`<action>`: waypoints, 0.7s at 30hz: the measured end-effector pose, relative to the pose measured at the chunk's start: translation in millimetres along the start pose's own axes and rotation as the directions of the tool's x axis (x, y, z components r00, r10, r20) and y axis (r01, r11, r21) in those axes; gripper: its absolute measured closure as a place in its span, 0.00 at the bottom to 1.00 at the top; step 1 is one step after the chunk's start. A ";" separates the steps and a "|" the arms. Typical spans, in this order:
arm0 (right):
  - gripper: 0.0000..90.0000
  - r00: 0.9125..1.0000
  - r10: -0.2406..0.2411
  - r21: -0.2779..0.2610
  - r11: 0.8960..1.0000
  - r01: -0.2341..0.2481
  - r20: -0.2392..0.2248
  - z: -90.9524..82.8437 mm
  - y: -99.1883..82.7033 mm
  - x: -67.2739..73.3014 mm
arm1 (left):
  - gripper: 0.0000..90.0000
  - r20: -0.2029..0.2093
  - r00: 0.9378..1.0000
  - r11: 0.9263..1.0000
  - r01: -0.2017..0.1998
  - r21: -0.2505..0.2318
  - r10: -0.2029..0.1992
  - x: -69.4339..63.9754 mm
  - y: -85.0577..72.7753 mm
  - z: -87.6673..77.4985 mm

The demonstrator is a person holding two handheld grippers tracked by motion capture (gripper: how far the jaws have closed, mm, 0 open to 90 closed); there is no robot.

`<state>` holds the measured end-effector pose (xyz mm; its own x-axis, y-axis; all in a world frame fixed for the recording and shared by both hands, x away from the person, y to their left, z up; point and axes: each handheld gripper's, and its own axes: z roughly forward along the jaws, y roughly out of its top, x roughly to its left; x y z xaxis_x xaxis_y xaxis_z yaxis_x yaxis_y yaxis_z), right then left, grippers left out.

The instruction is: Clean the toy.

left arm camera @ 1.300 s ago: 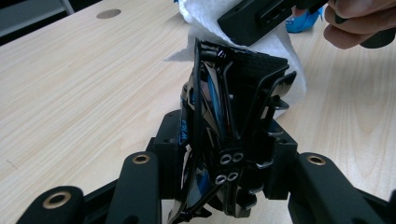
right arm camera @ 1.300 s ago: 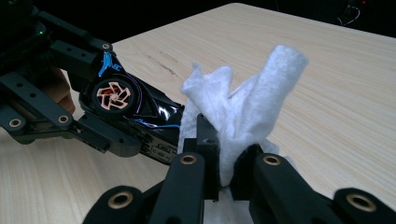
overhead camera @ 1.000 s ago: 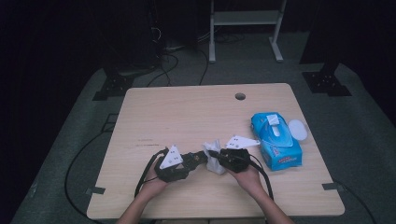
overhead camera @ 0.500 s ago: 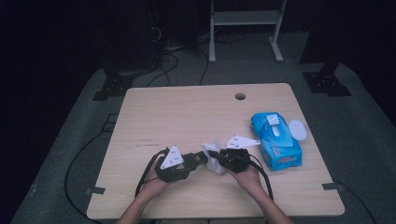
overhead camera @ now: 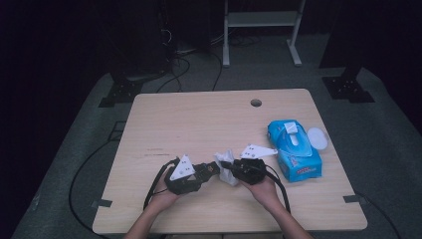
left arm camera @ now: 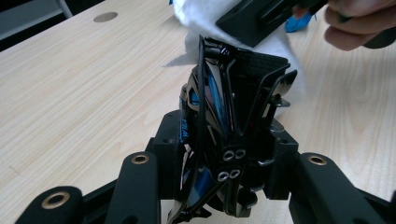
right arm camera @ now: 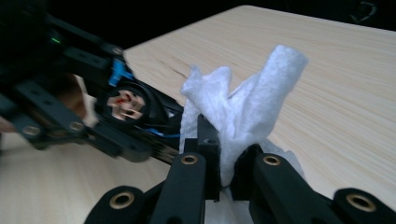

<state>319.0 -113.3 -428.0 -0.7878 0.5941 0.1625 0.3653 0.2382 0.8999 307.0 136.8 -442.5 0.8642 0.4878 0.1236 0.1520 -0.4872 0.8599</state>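
White wipe [right arm camera: 243, 112] crumpled, upright; black folded glasses [left arm camera: 224, 126] beside.

Dim overall in the high view, with only the pale table [overhead camera: 199, 129] lit from above against a near-black room. Soft, short shadows. Mildly grainy and low in detail. Brighter in both gripper views, with a faint sheen on black parts. Blurred at the left in the right gripper view; white wipe [right arm camera: 243, 112] slightly overexposed.
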 end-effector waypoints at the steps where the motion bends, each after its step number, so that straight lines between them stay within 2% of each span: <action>1: 0.95 1.000 0.005 -0.007 1.000 -0.006 -0.025 0.4 1.3 2.6 | 0.65 -0.004 1.000 1.000 0.002 0.002 -0.002 -0.1 -0.4 0.6; 2: 0.95 1.000 -0.001 -0.011 1.000 0.001 -0.030 0.5 2.9 6.1 | 0.64 -0.004 1.000 1.000 0.004 0.000 -0.004 0.3 -0.8 0.8; 4: 0.95 0.996 0.005 -0.028 1.000 -0.008 -0.086 1.2 5.8 10.8 | 0.65 0.003 1.000 1.000 0.002 0.002 -0.002 -0.3 -0.5 1.4; 6: 0.95 0.993 -0.002 -0.046 0.999 -0.003 -0.120 2.1 10.1 19.4 | 0.65 0.010 1.000 1.000 -0.004 -0.001 0.004 -2.4 0.7 2.3; 9: 0.95 0.989 -0.017 -0.063 0.998 0.008 -0.149 2.1 13.9 26.6 | 0.65 0.014 1.000 1.000 -0.001 -0.009 0.001 -4.0 1.4 2.1; 12: 0.95 0.991 -0.041 -0.066 0.997 0.032 -0.131 1.2 13.1 26.2 | 0.65 0.013 1.000 1.000 -0.004 -0.007 0.004 -3.6 1.2 2.1; 14: 0.95 0.994 -0.052 -0.051 0.998 0.048 -0.096 1.8 9.7 22.3 | 0.65 0.016 1.000 1.000 -0.007 0.003 0.007 -3.1 -0.3 2.9; 17: 0.95 0.996 -0.033 -0.049 0.998 0.029 -0.083 1.4 5.7 15.5 | 0.65 0.027 1.000 1.000 0.010 0.005 -0.010 1.3 -2.8 2.3; 18: 0.95 0.998 -0.061 -0.023 0.998 0.061 -0.032 2.2 5.4 14.9 | 0.65 0.029 1.000 1.000 0.011 0.010 -0.012 2.5 -3.5 2.3; 19: 0.95 0.998 -0.066 -0.023 0.998 0.065 -0.025 2.2 4.2 13.5 | 0.65 0.027 0.999 1.000 0.022 0.014 -0.022 4.1 -5.5 2.3; 21: 0.95 0.999 -0.035 -0.005 0.999 0.035 -0.013 2.6 0.1 7.0 | 0.65 0.026 0.999 0.999 0.025 0.029 -0.026 6.2 -8.4 2.0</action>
<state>314.9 -107.2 -427.8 -0.8065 0.5753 0.1362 0.3349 0.2547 0.9072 312.0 142.4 -449.9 0.8721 0.4812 0.0886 0.1872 -0.4955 0.8482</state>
